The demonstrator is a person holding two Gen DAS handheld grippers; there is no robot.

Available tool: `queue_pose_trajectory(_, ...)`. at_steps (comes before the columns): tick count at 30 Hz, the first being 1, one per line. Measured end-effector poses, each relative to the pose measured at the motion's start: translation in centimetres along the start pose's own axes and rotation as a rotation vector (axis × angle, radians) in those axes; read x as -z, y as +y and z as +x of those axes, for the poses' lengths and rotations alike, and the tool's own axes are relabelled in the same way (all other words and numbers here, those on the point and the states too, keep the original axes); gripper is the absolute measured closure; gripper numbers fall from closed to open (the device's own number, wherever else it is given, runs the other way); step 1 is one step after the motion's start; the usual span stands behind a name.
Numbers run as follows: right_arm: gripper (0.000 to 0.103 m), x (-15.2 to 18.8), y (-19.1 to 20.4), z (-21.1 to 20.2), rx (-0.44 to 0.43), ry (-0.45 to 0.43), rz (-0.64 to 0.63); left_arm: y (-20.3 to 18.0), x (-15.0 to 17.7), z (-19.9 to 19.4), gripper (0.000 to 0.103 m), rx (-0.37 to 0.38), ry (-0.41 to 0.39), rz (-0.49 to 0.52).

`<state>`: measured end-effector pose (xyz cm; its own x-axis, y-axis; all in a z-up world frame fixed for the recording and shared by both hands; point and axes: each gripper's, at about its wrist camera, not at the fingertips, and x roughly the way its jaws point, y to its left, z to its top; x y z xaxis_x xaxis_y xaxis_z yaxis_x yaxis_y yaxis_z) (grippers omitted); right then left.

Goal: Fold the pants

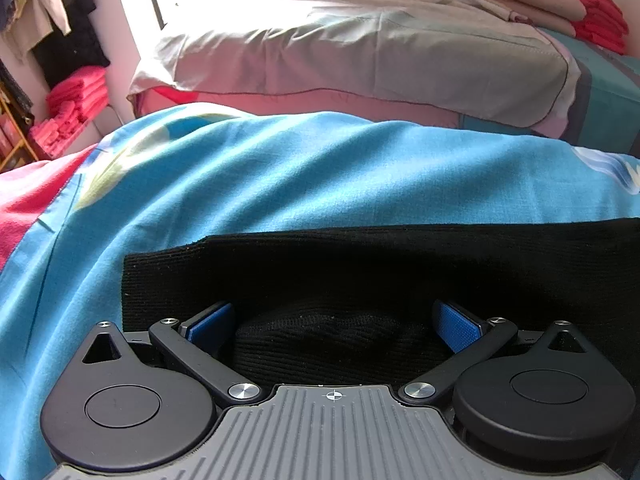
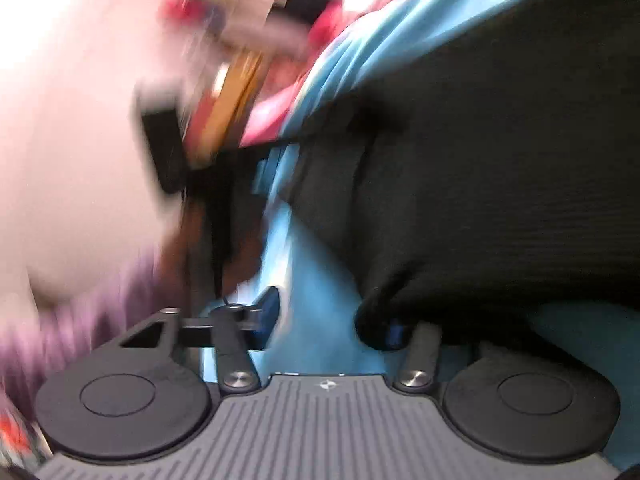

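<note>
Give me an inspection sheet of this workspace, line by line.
Surface: blue bedsheet, creased, with pink fabric at its left edge.
Job's things: black pants lying on the sheet.
Clutter: grey pillow; pink and red folded cloth behind it.
Grippers: left gripper open, black fabric bunched between its fingers; right gripper open beside the pants' edge, view blurred.
Cables: nothing seen.
Surroundings: hanging clothes and stacked pink towels at the left; bright window.
</note>
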<state>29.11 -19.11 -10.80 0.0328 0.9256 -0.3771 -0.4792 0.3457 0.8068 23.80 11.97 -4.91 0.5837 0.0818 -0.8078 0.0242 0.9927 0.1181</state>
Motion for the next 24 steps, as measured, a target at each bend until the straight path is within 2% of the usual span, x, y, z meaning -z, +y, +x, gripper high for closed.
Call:
queue_pose_trajectory(1, 0.045, 0.1, 0.9, -0.4, 0.06, 0.003, -0.085, 0.0, 0.0, 0.0, 0.0, -0.001, -0.002, 0.004)
queue_pose_trajectory(2, 0.046, 0.0, 1.2, -1.0, 0.087, 0.011, -0.099, 0.0, 0.0, 0.0, 0.0, 0.0, -0.004, 0.004)
queue_pose_trajectory(4, 0.046, -0.7, 0.5, -2.9, 0.083, 0.015, -0.002, 0.1, 0.0, 0.1, 0.0, 0.0, -0.005, 0.002)
queue_pose_trajectory(5, 0.046, -0.6, 0.5, -3.8, 0.1, 0.022, 0.006, 0.1, 0.1, 0.1, 0.0, 0.0, -0.006, 0.002)
queue_pose_trajectory(8, 0.046, 0.7, 1.3, -6.7, 0.217, 0.002, -0.083, 0.2, 0.1, -0.2, 0.0, -0.005, -0.002, -0.005)
queue_pose_trajectory(9, 0.046, 0.9, 2.0, -7.8, 0.233, -0.039, -0.101, 0.2, 0.1, -0.5, 0.0, -0.008, 0.002, -0.012)
queue_pose_trajectory(11, 0.044, 1.3, 2.8, -9.7, 0.226, -0.188, -0.103, 0.3, 0.5, -1.6, 0.0, -0.023, -0.006, -0.045)
queue_pose_trajectory(13, 0.041, 1.6, 2.7, -10.5, 0.265, -0.34, -0.089, 0.2, 1.2, -3.0, 0.0, -0.016, -0.034, -0.087)
queue_pose_trajectory(15, 0.048, 1.4, 1.8, -9.8, 0.329, -0.378, -0.081, -0.2, 1.6, -3.6, 0.0, 0.006, -0.045, -0.112)
queue_pose_trajectory(16, 0.056, 1.3, 0.9, -9.7, 0.349, -0.376, -0.065, -0.6, 1.7, -3.6, 0.0, 0.009, -0.048, -0.112)
queue_pose_trajectory(17, 0.072, 1.2, 0.0, -9.7, 0.371, -0.373, -0.054, -1.0, 1.8, -3.3, 0.0, 0.006, -0.043, -0.101)
queue_pose_trajectory(18, 0.081, 1.0, -0.9, -9.9, 0.411, -0.373, -0.052, -1.5, 1.9, -2.8, 0.0, -0.004, -0.027, -0.086)
queue_pose_trajectory(19, 0.097, 0.9, -1.7, -10.9, 0.445, -0.385, -0.043, -1.9, 2.0, -2.1, 0.0, -0.024, -0.013, -0.065)
queue_pose_trajectory(21, 0.098, 0.7, -3.2, -13.8, 0.51, -0.458, -0.001, -2.4, 2.4, -1.6, 0.0, -0.042, -0.032, -0.028)
queue_pose_trajectory(24, 0.103, 1.2, -5.4, -20.0, 0.641, -0.631, 0.086, -2.4, 2.6, -1.6, 0.0, -0.044, -0.038, -0.026)
